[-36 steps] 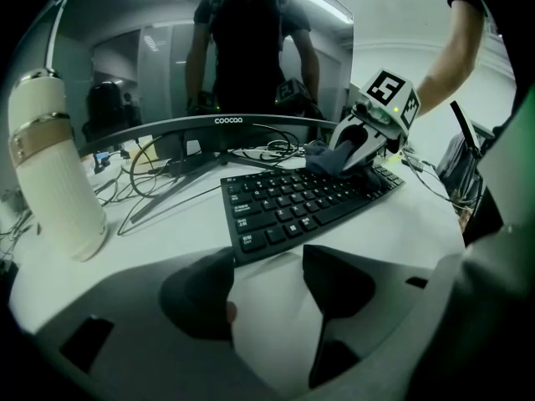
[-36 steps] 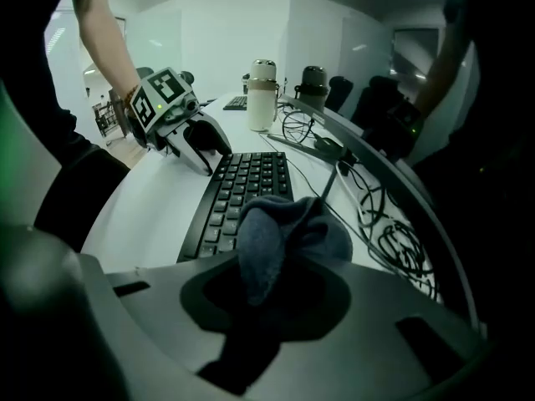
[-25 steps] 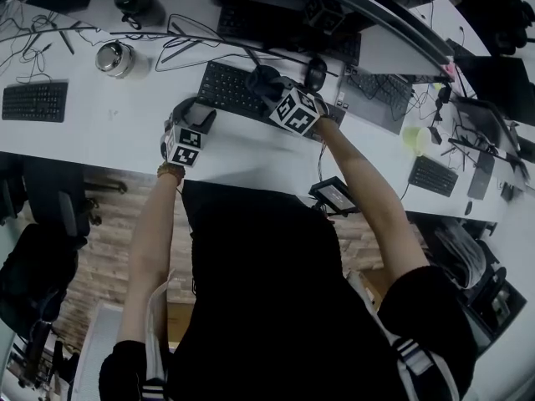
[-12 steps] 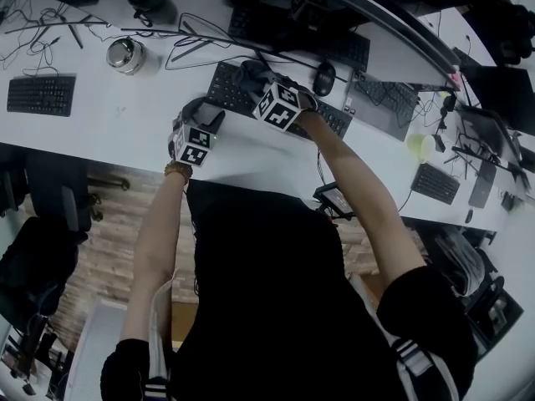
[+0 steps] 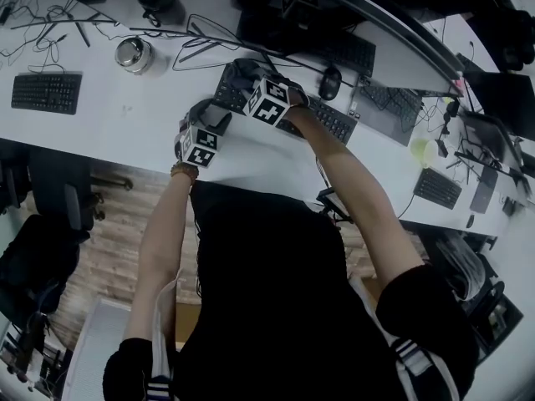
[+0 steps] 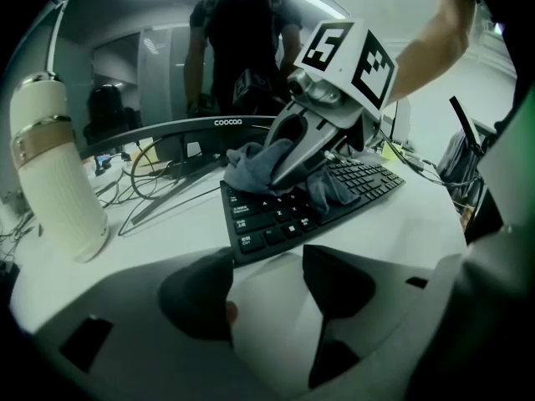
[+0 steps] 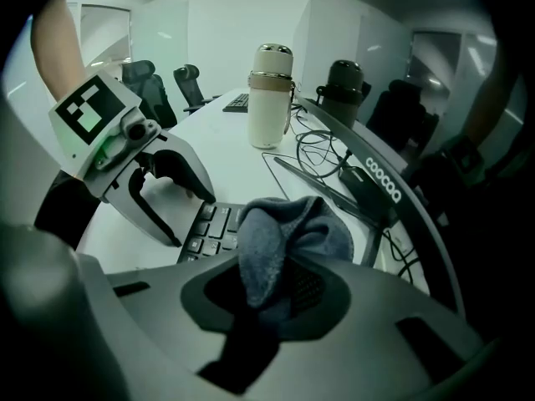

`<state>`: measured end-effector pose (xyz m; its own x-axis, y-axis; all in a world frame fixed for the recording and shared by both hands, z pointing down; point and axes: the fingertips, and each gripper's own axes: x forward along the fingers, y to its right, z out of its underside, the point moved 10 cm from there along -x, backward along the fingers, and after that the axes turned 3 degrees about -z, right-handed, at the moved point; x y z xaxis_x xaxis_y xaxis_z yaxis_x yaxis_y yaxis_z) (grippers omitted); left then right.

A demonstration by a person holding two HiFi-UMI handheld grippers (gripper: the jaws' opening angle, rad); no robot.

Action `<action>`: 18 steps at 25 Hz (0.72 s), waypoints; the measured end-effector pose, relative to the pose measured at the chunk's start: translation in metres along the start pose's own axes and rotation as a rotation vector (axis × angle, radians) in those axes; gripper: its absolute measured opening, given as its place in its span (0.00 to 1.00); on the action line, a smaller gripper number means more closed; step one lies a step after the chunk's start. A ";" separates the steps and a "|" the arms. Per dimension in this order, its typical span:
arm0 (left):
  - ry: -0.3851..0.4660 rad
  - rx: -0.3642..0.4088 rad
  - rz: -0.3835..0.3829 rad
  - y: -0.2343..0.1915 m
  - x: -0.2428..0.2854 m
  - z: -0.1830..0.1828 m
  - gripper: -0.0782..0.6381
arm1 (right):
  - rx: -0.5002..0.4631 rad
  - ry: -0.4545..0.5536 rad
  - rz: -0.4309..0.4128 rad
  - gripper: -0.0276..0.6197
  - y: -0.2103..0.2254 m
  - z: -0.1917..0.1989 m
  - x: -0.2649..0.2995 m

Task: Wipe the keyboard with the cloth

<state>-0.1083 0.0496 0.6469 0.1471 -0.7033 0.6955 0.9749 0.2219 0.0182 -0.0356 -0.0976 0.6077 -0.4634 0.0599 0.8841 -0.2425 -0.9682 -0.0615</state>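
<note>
right gripper (image 7: 266, 286) jaws tight on grey cloth (image 7: 288, 232) on the keyboard (image 6: 276, 220), left gripper (image 6: 267, 295) jaws spread, "coocaa" on the monitor (image 6: 192, 128)

White desk (image 5: 117, 124) is cluttered. Cream flask (image 7: 272, 94) stands upright, with a dark flask (image 7: 343, 82) near it, further back. Loose black cables (image 5: 201, 36) loop between the flasks and the curved coocaa monitor (image 6: 227, 123). Black mouse (image 5: 331, 81) sits just in front of the monitor. Spare black keyboard (image 5: 47, 92) lies well off to the left. Another keyboard (image 5: 437, 188) lies far right, near a yellow-green cup (image 5: 425, 152) (contents not readable). Office chairs (image 7: 155, 86) stand by the desk. Wood-plank floor (image 5: 109, 224) shows below the desk edge.
</note>
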 end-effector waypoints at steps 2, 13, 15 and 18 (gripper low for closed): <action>-0.002 -0.002 0.001 -0.001 0.000 0.001 0.48 | -0.001 -0.002 0.000 0.14 0.000 -0.006 0.003; 0.001 0.001 -0.005 0.000 0.000 0.002 0.48 | -0.027 0.000 -0.003 0.15 0.001 -0.020 0.012; -0.002 -0.001 -0.002 0.001 0.001 0.002 0.48 | -0.052 0.016 -0.002 0.15 0.000 -0.017 0.008; -0.002 -0.001 -0.002 0.002 0.001 0.002 0.48 | -0.087 0.057 0.015 0.30 -0.003 -0.011 -0.004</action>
<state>-0.1066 0.0514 0.6491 0.1443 -0.7023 0.6971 0.9754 0.2195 0.0192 -0.0428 -0.0918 0.5993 -0.5150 0.0616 0.8549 -0.3072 -0.9444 -0.1170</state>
